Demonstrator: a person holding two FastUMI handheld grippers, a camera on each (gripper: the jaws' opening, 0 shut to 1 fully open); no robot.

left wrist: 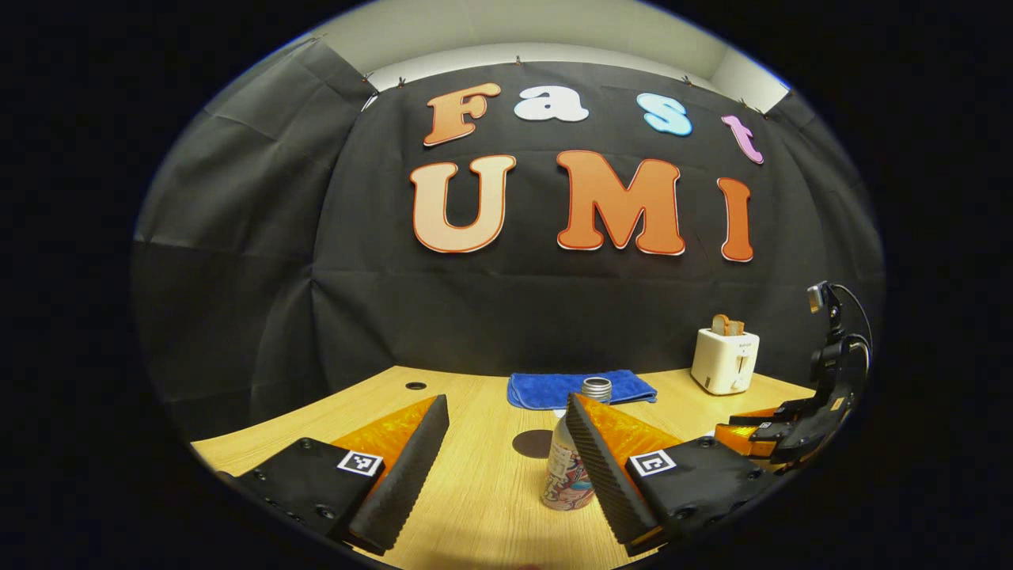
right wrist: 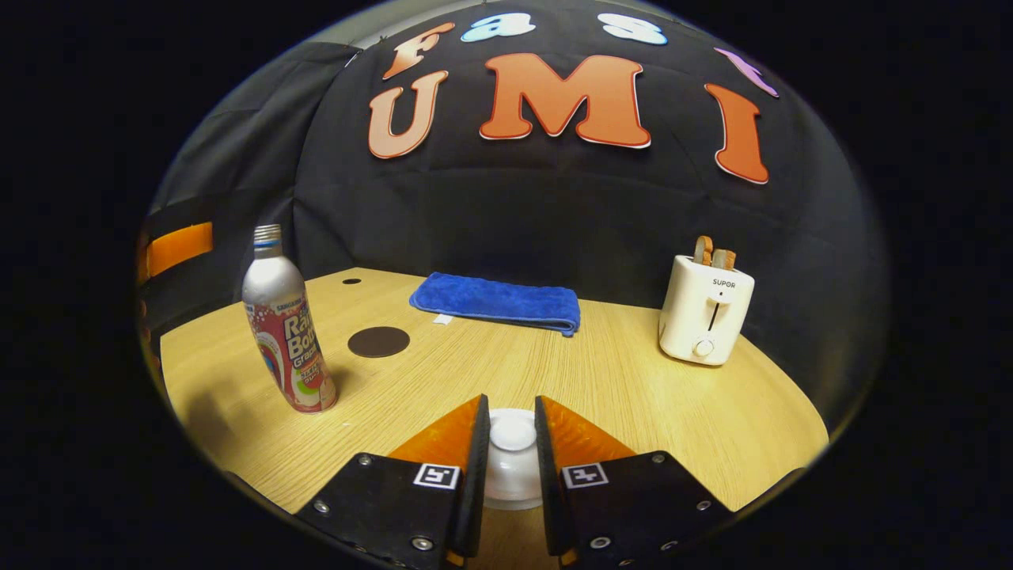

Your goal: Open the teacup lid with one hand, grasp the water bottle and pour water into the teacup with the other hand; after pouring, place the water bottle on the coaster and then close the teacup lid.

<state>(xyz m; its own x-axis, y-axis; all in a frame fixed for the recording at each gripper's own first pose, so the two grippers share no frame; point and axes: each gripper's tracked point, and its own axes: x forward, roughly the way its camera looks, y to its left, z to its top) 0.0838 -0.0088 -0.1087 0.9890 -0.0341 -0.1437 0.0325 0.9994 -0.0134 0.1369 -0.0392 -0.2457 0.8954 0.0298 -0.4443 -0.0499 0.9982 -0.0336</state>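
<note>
Right gripper view puts the right gripper (right wrist: 512,443) low over the teacup lid (right wrist: 512,455), its two fingers drawn close on either side of the lid's small white knob — they look to be touching it, though whether they truly press I cannot tell from here. That lid reads as glazed ceramic: smooth, light, breakable, and the knob is the only sensible place to hold it, squarely and low on the knob so it does not slip out. Off to that camera's left stands the water bottle (right wrist: 286,328), upright on the wooden table (right wrist: 633,372), with the dark round coaster (right wrist: 378,341) just beyond it and apart from it. A folded blue towel (right wrist: 497,302) and a white toaster (right wrist: 704,317) sit farther back. In the left gripper view the left gripper (left wrist: 506,459) has its fingers spread wide, the bottle (left wrist: 571,463) between them near the right-hand pad but not gripped. The bottle looks like thin metal, uncapped at its threaded neck — stiff, somewhat slick, and likely weighty if full. I would take it around the straight body below the shoulder, never the tapering neck, and keep it upright until it is over the cup.
</note>
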